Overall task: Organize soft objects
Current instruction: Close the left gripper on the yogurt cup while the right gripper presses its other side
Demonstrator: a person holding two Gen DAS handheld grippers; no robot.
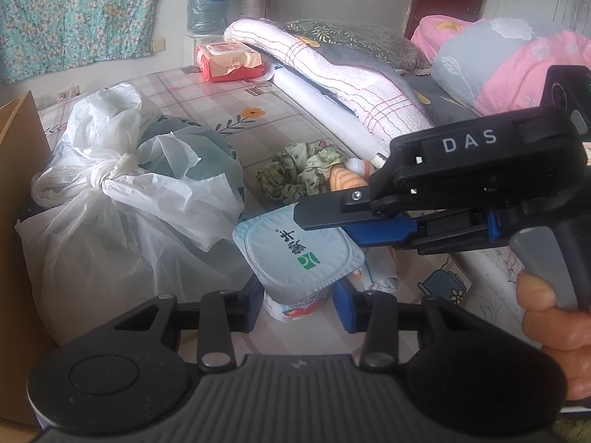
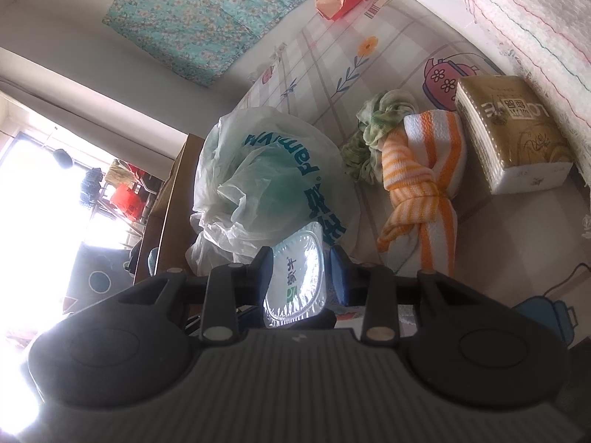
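A yogurt cup [image 1: 299, 254] with a pale blue foil lid stands on the bed sheet between the blue pads of my left gripper [image 1: 299, 304], which sit against its sides. My right gripper [image 1: 325, 225] reaches in from the right, one finger over the lid and one under its rim. In the right wrist view the same cup [image 2: 295, 277] fills the gap of the right gripper [image 2: 301, 273]. Behind the cup lie a green crumpled cloth [image 1: 295, 173] and a knotted orange-striped towel [image 2: 424, 170].
A knotted white plastic bag [image 1: 122, 199] bulges left of the cup, against a cardboard box [image 1: 18, 221]. A gold tissue pack [image 2: 513, 129] sits by the towel, and a red tissue pack [image 1: 231, 61] lies far back. A folded blanket [image 1: 332, 70] and pillows line the right. A hand [image 1: 550, 325] grips the right handle.
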